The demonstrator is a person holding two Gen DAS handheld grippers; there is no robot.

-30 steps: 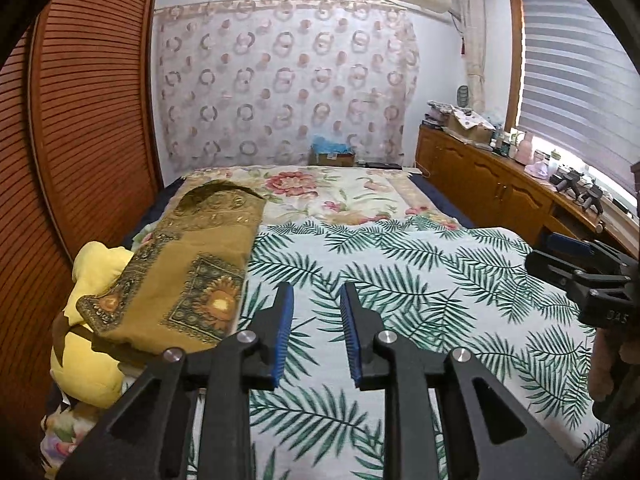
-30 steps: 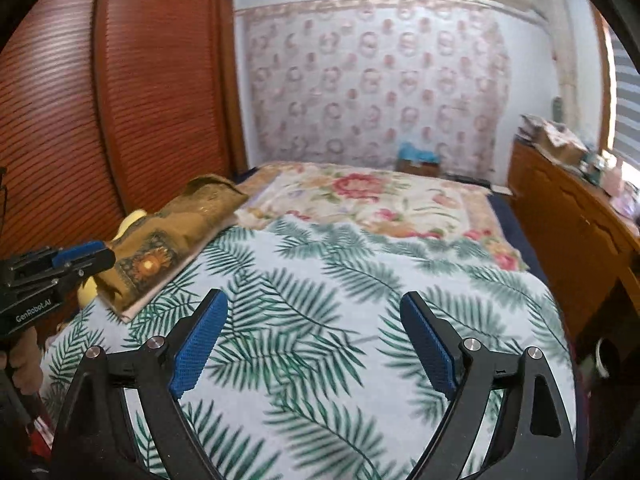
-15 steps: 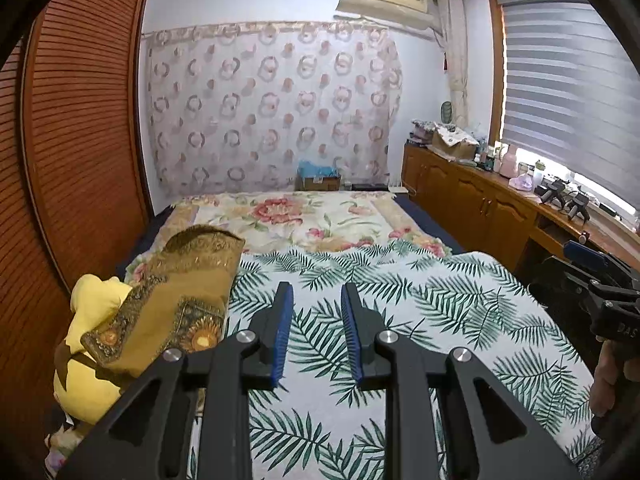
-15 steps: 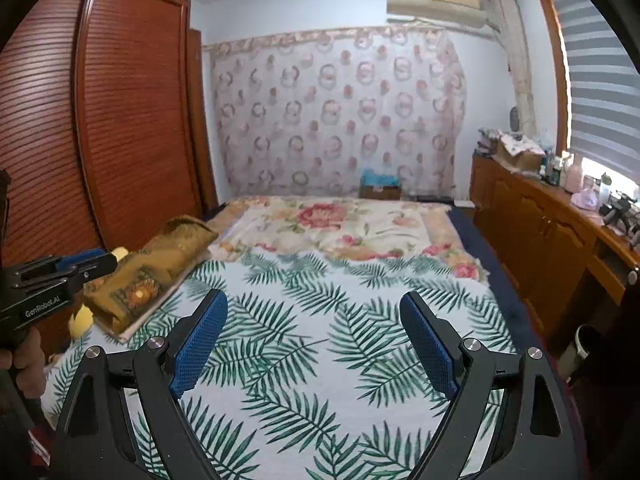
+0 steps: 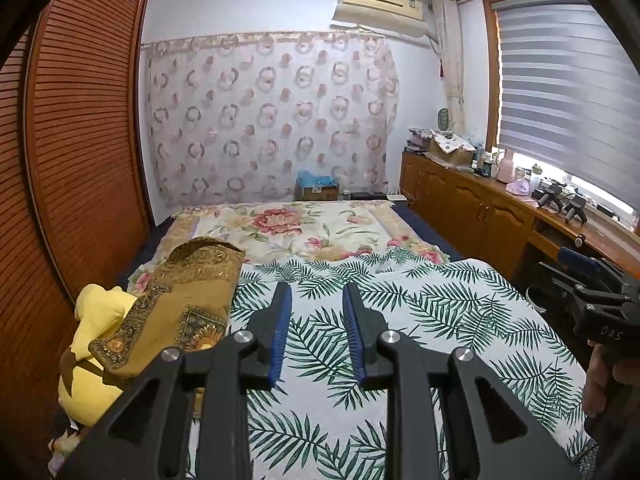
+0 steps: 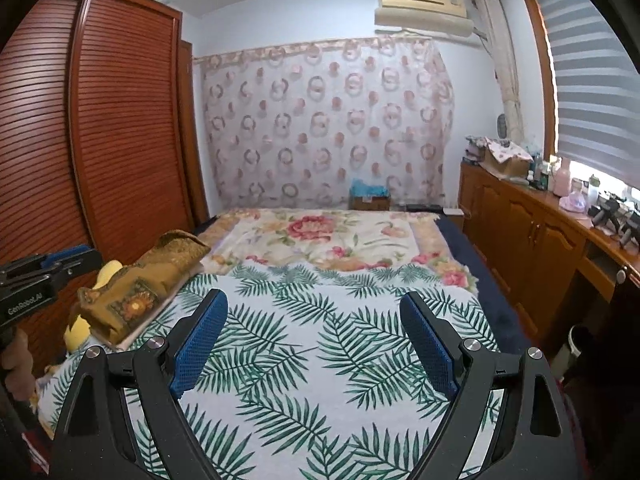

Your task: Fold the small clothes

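Left tool [image 5: 316, 334]: held over the near end of the bed, narrow gap between its blue pads, nothing in the gap; not pressed together. Also seen from the right wrist view at far left [image 6: 60, 258], a hand [image 6: 16, 364] on its grip.
Right tool [image 6: 316, 344]: spread wide above the bed, nothing between the pads. Shows at right edge of left wrist view [image 5: 592, 280], a hand [image 5: 608, 376] under it.
Bed [image 5: 452, 300]: palm-leaf sheet [image 6: 320, 340] covers near half, floral blanket [image 6: 320, 236] covers far half, flat.
Task thing: no small clothes can be told apart on the palm-leaf sheet; the only folded fabric is the mustard patterned cloth [image 5: 188, 296] at the bed's left edge, well apart from both tools.
Mustard patterned cloth, detail: folded, long stack, lying partly on a yellow plush toy [image 5: 96, 344]; whether it is clothing, cannot tell.
Left side: slatted wood wardrobe [image 6: 112, 120] just beside bed.
Far wall: ring-print curtain [image 5: 268, 116], air conditioner [image 5: 380, 8] above it, cardboard box [image 5: 318, 190] on floor below.
Right side: wooden tabletop [image 5: 520, 200] under blinds [image 5: 568, 92], carries bottles and small clutter, too small to tell.
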